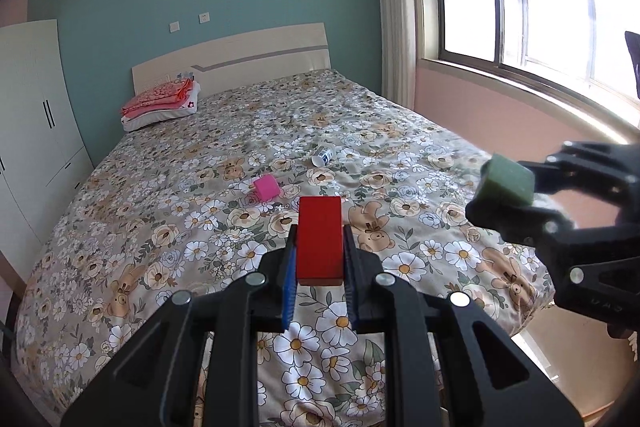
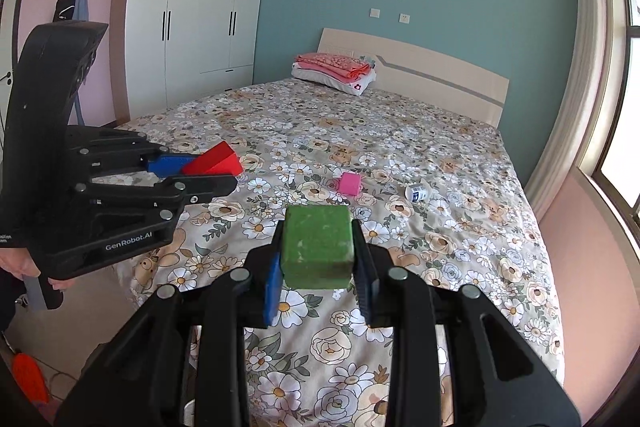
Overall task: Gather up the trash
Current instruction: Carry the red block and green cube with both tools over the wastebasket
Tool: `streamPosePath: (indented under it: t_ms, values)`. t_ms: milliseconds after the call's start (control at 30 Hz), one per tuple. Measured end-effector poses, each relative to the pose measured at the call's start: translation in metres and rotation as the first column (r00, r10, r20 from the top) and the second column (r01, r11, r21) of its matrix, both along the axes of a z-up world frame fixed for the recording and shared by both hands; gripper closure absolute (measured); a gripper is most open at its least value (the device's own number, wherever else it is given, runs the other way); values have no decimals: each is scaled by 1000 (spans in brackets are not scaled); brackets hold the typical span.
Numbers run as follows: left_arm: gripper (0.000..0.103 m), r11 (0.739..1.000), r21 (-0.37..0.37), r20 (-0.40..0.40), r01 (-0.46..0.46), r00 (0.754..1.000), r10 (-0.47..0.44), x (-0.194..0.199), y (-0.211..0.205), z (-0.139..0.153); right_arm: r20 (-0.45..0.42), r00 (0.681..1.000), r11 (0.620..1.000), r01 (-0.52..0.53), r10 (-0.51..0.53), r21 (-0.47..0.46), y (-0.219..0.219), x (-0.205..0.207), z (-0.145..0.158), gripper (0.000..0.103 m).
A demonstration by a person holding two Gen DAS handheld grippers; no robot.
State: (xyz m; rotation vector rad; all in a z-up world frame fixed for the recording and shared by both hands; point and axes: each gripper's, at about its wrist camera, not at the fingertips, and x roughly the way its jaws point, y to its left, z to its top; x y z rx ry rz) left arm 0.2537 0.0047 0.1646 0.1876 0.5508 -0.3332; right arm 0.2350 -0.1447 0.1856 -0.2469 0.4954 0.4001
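While both grippers hang above the foot of the bed (image 1: 120,187), we already carry two pieces of trash. Nearest to us, the left gripper (image 1: 320,247) is clamped on a red block (image 1: 320,239), its blue pads pressed to the block's two long sides; the right gripper (image 2: 318,247) squeezes a green block (image 2: 318,247) the same way. Each gripper shows in the other's view, held clear of the bed's floral cover and apart from its partner.

Further up the bed from the foot, a pink block (image 1: 267,187) lies on the cover, and just beyond it, toward the window side, a small white bottle (image 1: 323,155) lies tipped on its side. We judge these two are what is left to collect, so the job looks about half gathered, with nothing yet dropped off. At the head of the bed a stack of folded bedding (image 1: 160,103) sits against the headboard; that seems no part of the trash.

We see no bin or bag in either view, so where the blocks should go is hidden from us. The bottle's label is too small to read. A person's hand (image 2: 24,267) shows only partly at the edge of the right wrist view, and an orange thing on the floor below it is cut off.
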Motion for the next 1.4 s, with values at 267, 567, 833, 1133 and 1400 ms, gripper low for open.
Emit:
streamPosePath:
  t_ms: [267,567,833,1133,1400]
  values:
    - [81,1000,-5,40,-26,999,27,-46,13,6,29,1000,1000,-8,8,4,-1,-55,10,71]
    - [81,998,-28,27,-55,998,56,-84,28,-1,34,999,1000,-11,10,13,-11,-100,5,71]
    - [81,999,-10,-11,-38,999,38,-116,30,-26,-15,1000,1000,-6,7,30,-20,-122,-25,71]
    - [81,1000,13,-120,-4,993,5,-128,24,-81,-111,994,999,0,4,36,-28,-131,-80,71]
    - [81,1000,8,-247,8,969,-6,-126,25,-141,-209,978,1000,-4,9,25,-28,-133,-135,71]
